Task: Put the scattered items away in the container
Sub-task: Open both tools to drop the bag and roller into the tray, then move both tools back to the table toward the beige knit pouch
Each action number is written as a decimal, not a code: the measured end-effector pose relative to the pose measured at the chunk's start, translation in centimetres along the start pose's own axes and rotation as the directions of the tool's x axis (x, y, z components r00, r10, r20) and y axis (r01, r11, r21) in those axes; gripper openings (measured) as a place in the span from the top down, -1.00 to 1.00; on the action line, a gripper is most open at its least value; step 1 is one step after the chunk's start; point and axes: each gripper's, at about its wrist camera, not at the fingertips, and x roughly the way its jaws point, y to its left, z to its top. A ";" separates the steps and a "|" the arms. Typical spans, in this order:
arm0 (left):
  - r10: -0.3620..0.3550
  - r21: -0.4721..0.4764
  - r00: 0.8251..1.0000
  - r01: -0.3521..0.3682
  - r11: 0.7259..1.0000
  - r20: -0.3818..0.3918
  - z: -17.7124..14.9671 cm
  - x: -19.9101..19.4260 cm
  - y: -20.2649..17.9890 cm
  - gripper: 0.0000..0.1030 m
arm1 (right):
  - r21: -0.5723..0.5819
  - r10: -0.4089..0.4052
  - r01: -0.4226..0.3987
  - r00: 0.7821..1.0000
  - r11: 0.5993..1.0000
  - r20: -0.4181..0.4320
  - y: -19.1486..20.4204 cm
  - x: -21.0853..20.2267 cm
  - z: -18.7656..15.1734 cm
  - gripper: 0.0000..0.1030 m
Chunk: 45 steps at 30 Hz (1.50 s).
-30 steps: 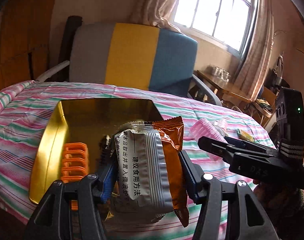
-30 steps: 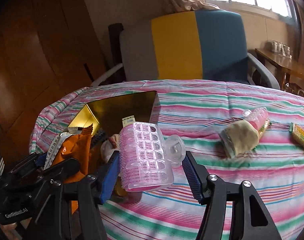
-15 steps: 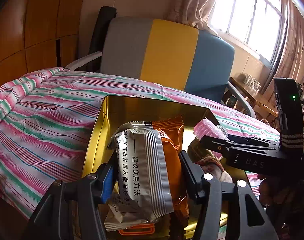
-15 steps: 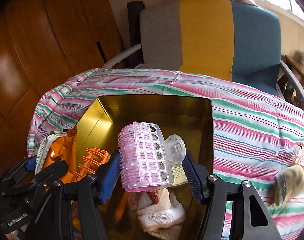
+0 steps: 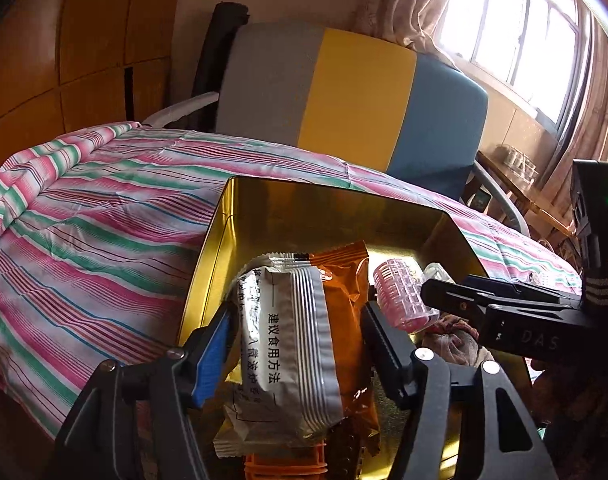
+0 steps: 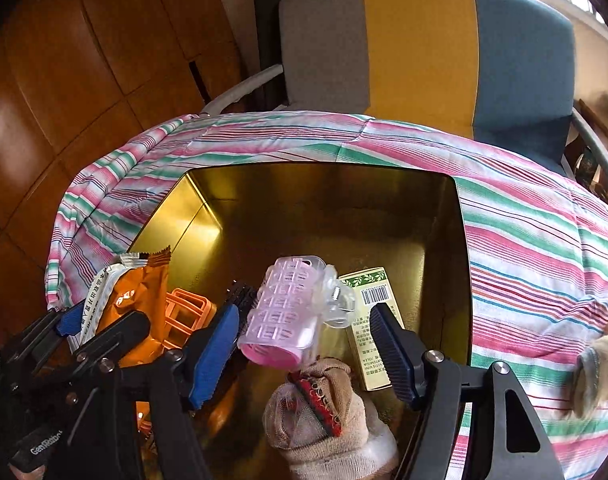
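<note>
While both tools hang over the gold tin (image 6: 462,280) | left gripper (image 5: 296,344): jaws clamped on 2 snack packets (image 5: 300,336), light, crinkly, slippery; hold mid-body | right gripper (image 6: 304,340): jaws apart, pink hair roller (image 6: 288,312) between them, light, stiff, hollow.

Striped bedspread (image 5: 104,216); tricolour armchair (image 6: 424,48) behind; curtained window (image 5: 516,28).

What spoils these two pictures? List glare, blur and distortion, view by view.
Left wrist view: the window is blown out white, the chair looks smeared, and the striped cloth bows with the fisheye. Right wrist view: glare on the tin wall, the pink curler is slightly blurred, and dark corners.
</note>
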 end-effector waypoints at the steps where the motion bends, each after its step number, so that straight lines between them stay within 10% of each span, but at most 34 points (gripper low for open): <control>1: 0.000 0.000 1.000 0.000 1.000 -0.001 0.0 -0.1 0.1 -0.26 | 0.007 0.003 -0.003 1.000 1.000 0.002 -0.1 -0.2 0.0 -0.38; 11: 0.029 -0.003 0.999 -0.029 1.000 0.036 -0.7 -2.9 0.1 -0.38 | 0.081 -0.012 0.003 0.993 0.997 0.117 -3.5 -5.3 -1.3 -0.83; 24: -0.117 0.063 0.993 0.116 0.991 0.015 -1.8 -5.2 -4.9 -0.40 | 0.156 -0.276 0.267 0.961 0.951 0.036 -18.8 -7.5 -0.4 -1.00; 33: -0.246 0.146 0.968 0.250 0.957 -0.045 -2.0 -4.8 -11.2 -0.43 | 0.149 -0.120 0.124 0.992 0.981 -0.033 -21.4 -8.2 -3.7 -1.00; 38: -0.327 0.224 0.940 0.341 0.913 -0.099 -2.3 -3.9 -16.9 -0.49 | 0.280 0.111 -0.118 0.993 0.953 0.039 -23.1 -13.8 -8.3 -1.00; 45: -0.373 0.361 0.906 0.422 0.832 -0.199 -2.5 -1.7 -25.4 -0.50 | 0.473 0.018 -0.089 0.988 0.877 0.152 -25.6 -18.9 -17.7 -1.00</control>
